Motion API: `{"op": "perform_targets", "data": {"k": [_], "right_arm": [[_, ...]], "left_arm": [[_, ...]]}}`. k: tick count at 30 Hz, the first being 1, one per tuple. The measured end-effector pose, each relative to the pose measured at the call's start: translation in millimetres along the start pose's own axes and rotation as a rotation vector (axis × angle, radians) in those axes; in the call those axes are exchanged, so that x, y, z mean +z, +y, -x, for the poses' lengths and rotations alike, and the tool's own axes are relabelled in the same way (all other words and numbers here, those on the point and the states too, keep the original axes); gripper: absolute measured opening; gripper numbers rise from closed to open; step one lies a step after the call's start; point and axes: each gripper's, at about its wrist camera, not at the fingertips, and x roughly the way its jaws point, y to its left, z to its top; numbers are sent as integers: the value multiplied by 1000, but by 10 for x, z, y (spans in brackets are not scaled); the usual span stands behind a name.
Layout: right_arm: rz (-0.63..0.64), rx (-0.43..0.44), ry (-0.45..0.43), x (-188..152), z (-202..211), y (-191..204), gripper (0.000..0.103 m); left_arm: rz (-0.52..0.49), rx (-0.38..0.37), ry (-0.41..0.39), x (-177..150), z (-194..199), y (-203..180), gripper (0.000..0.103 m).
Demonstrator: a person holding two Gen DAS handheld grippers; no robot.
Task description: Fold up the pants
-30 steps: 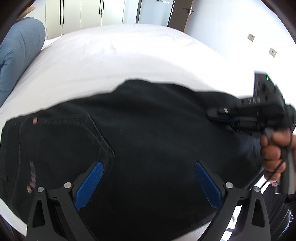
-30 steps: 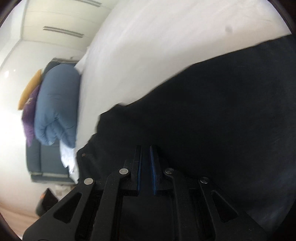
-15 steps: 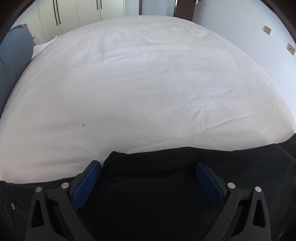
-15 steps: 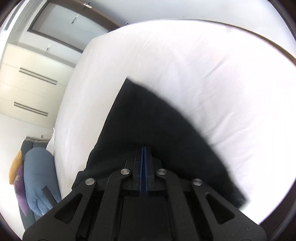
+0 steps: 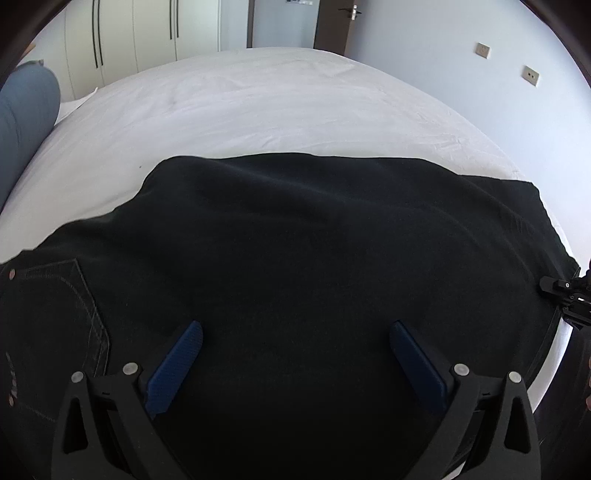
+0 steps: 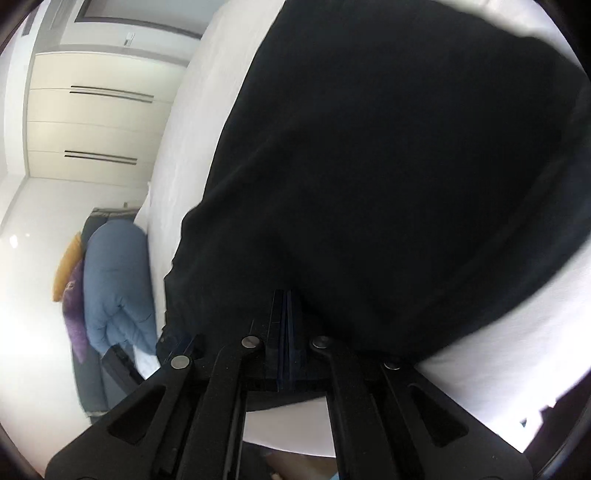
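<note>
Black pants (image 5: 295,258) lie spread across the white bed (image 5: 258,103), back pocket (image 5: 55,295) at the left, leg ends toward the right. My left gripper (image 5: 295,343) is open and empty, hovering over the middle of the pants with blue pads (image 5: 177,365) wide apart. My right gripper (image 6: 287,314) is shut on the pants' edge (image 6: 369,184) near the bed's near side; its body shows at the right edge of the left wrist view (image 5: 569,295).
A blue duvet bundle (image 6: 114,288) with orange and purple cushions (image 6: 68,269) sits beside the bed. Wardrobe doors (image 5: 129,37) and a room door (image 5: 332,26) stand behind the bed. White sheet lies beyond the pants.
The left gripper pulled back and lifted, so the whole pants show again. The right gripper stayed shut on the fabric and drew it out toward the right.
</note>
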Motion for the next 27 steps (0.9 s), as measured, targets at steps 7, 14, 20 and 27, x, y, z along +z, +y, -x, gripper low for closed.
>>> {"op": "perform_targets", "data": {"k": [7,14,20,27], "right_arm": [[5,-67,-149,-14,781,-17,8],[58,176,4,-93,-23,416,9],[-117,39,-235,78,516,-357,8],[-165,21,-396,142,1522,-542,28]], "left_arm": [[-13,-48,-49,-3,340,-215,97],[-89,-21,21,-18,-26,-459,103],[-85,-36,39,-8,21,-445,103],[-34,-8,47,-58,80,-473,103]]}}
